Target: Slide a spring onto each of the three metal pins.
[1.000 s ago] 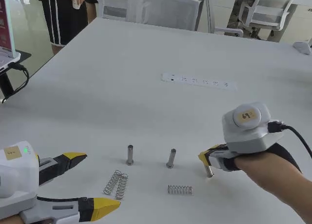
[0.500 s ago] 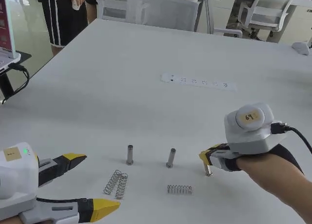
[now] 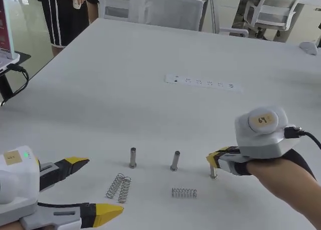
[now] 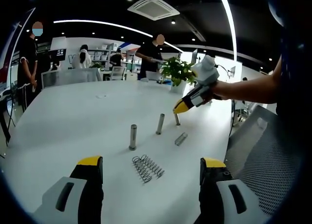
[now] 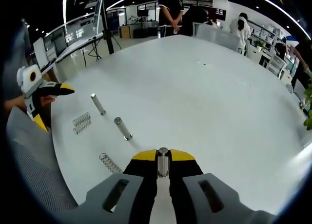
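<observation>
Right gripper [image 3: 212, 159] is pinching the right-hand pin [image 5: 162, 166], steadying it upright on the table [image 3: 150, 104]. Left gripper [image 3: 100, 185] is hovering with jaws spread, just beside the paired springs [image 3: 118, 186]; the single spring [image 3: 184, 192] is lying near the middle pin [image 3: 175, 161]. I am judging it best to take one spring by its end, with its bore in line with the pin.

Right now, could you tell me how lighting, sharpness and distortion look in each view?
Head view: even, soft light on the white table, only faint shadows by the springs, all sharp. Left gripper view: fisheye bows the table's edge, and a ceiling light strip glares. Right gripper view: same bowing; the pin in the right gripper is clear.
</observation>
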`<state>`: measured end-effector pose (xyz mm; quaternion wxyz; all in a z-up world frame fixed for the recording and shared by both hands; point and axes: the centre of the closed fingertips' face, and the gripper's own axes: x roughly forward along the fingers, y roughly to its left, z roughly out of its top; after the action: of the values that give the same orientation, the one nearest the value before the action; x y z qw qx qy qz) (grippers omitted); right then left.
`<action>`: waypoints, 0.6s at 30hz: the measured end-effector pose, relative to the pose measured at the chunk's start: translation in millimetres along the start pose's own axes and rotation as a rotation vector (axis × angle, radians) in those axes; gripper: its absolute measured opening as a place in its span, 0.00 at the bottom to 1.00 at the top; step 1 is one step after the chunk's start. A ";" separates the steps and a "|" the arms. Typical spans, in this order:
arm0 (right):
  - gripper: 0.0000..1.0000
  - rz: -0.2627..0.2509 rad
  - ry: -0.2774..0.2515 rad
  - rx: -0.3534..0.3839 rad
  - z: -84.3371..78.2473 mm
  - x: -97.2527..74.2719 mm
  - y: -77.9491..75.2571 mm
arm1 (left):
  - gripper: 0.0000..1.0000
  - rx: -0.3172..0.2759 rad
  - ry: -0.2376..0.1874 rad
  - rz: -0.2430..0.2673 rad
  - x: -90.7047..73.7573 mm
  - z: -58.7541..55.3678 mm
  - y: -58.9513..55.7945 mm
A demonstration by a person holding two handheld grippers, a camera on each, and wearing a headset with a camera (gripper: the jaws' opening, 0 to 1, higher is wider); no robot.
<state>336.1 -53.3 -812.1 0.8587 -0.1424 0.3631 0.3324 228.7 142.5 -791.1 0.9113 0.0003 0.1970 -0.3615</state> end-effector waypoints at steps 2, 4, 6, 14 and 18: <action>0.05 0.004 -0.014 0.002 0.0 -0.8 0.8 | 0.79 0.000 0.000 0.001 -0.3 0.1 0.5; 0.05 0.005 -0.018 0.003 0.3 -0.4 1.0 | 0.79 0.000 0.001 0.000 0.1 0.1 0.5; 0.05 0.002 -0.017 0.004 0.4 -0.6 1.0 | 0.79 0.000 0.002 -0.002 0.4 0.2 0.0; 0.05 0.006 -0.041 -0.004 -2.3 -5.5 4.1 | 0.78 -0.001 0.002 -0.002 -0.7 0.3 0.2; 0.05 0.003 -0.050 -0.013 -3.4 -7.3 3.0 | 0.78 0.000 0.004 -0.003 -0.8 -0.6 -0.1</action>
<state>328.5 -56.2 -809.1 0.8660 -0.1390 0.3397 0.3396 227.9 143.0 -791.4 0.9103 0.0008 0.1990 -0.3629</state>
